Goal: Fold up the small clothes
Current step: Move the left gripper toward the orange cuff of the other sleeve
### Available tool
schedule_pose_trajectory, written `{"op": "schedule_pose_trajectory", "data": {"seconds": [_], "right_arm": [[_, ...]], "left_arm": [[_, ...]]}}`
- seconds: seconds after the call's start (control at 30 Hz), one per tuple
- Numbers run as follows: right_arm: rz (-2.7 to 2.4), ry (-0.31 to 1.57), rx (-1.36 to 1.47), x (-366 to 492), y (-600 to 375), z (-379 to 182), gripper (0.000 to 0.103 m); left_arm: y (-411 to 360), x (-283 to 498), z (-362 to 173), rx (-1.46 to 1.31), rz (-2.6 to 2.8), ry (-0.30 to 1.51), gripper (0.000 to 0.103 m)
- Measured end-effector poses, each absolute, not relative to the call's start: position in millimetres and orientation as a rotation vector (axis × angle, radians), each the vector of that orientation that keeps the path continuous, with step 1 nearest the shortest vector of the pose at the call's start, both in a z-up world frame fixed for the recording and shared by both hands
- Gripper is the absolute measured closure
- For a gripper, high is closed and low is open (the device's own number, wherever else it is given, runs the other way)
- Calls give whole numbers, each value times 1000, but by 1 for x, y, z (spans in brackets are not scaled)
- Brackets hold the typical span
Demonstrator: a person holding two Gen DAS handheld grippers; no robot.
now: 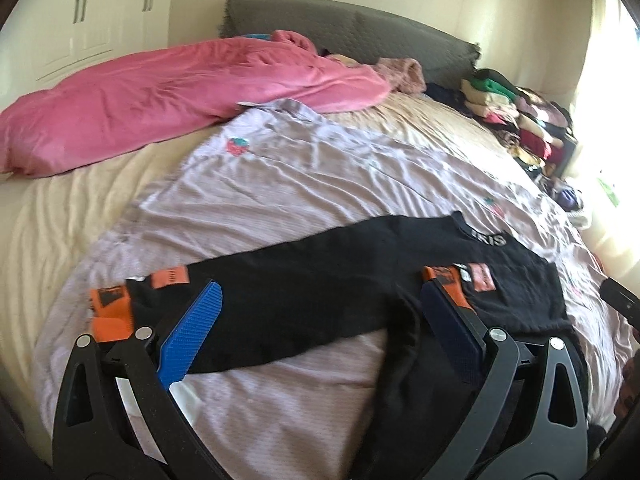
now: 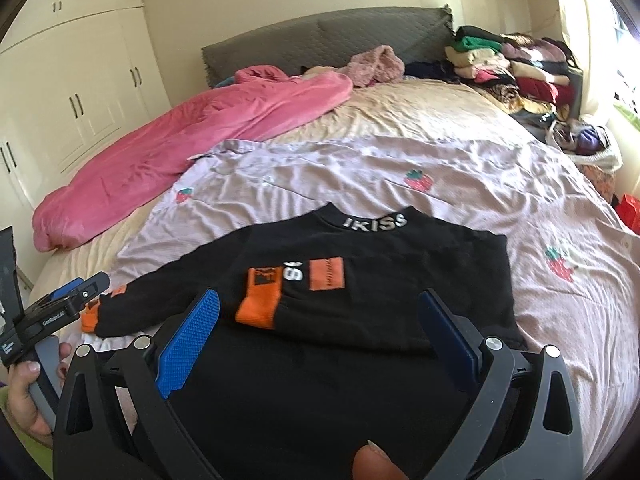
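Observation:
A small black sweater [image 2: 360,264] with orange cuffs and a lettered collar lies flat on the lilac strawberry sheet [image 2: 460,184]. One sleeve is folded across its chest, its orange cuff [image 2: 258,308] on the front. The other sleeve [image 1: 280,280] stretches out to the left, ending in an orange cuff [image 1: 112,312]. My left gripper [image 1: 320,304] is open, its blue fingers either side of that sleeve, just above it. My right gripper [image 2: 320,312] is open and empty over the sweater's lower body. The left gripper also shows in the right wrist view [image 2: 76,292] by the outstretched cuff.
A pink blanket [image 2: 180,140] lies along the far left of the bed. Stacks of folded clothes [image 2: 512,68] sit at the far right by the grey headboard [image 2: 320,40]. White wardrobes [image 2: 80,92] stand to the left. A bright window is on the right.

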State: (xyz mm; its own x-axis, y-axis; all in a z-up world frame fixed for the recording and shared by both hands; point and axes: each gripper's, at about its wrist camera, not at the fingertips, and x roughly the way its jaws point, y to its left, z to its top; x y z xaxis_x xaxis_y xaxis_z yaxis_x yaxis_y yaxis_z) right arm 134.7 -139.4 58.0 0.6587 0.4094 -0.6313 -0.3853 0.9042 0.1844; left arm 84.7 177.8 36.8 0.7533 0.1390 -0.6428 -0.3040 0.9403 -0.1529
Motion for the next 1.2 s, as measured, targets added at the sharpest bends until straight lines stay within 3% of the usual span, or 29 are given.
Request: {"op": "schedule_pose_trajectory", "data": {"seconds": [1.2], "right_arm": [[701, 769, -160, 120, 2, 23, 4]], "left_arm": [[315, 50, 8, -460, 486, 723, 10]]}}
